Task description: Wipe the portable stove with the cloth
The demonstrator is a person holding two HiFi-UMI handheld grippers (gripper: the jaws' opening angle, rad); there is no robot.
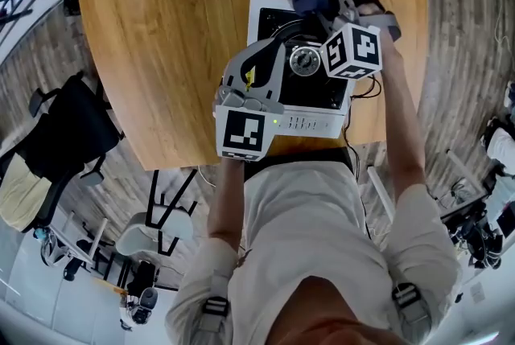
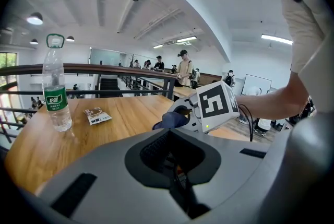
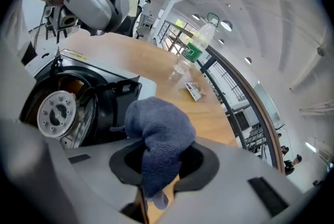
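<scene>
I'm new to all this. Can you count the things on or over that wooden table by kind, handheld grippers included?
Grey two-jaw grippers: 2, the left gripper and the right gripper
White-and-black portable stove: 1
Dark blue cloth, held by the right gripper: 1
Clear plastic water bottle with green label: 1
Small printed packet: 1
Total: 6

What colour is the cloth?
Dark greyish blue. The cloth shows best in the right gripper view, pinched between the jaws there.
</scene>
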